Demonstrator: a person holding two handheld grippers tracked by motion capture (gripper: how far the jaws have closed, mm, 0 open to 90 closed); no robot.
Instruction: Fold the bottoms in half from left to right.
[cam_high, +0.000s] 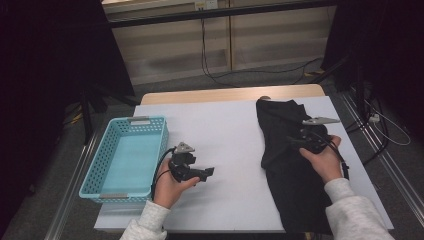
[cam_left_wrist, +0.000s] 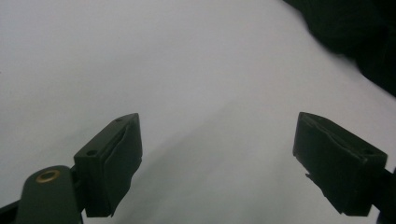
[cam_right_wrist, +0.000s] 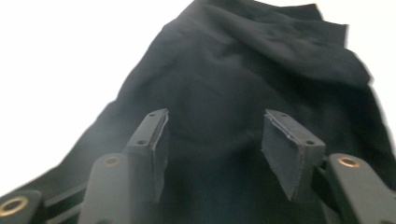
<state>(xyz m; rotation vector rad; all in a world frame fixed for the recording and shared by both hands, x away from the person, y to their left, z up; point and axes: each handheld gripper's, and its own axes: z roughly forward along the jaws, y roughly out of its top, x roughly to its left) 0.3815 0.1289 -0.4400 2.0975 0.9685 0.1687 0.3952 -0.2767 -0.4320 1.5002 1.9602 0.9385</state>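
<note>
Black cloth (cam_high: 285, 150) along the desk's right edge, spilling off the near edge, right gripper (cam_high: 295, 141) over it agape and empty, left gripper (cam_high: 209, 172) wide open mid-desk: likely to pinch one layer only and drag cloth off.

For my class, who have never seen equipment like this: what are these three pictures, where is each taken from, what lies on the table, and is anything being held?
There is no robot here. A person holds a hand-held grasping tool in each hand. The high view looks down from above the table; the other two come from small cameras riding on each tool, looking along its two black jaws.

On the white table lie a black garment at the right and a turquoise basket at the left.

The left tool hangs over bare table, jaws wide apart. The right tool hovers above the garment, jaws apart with no cloth pinched between them. So nothing is held.
</note>
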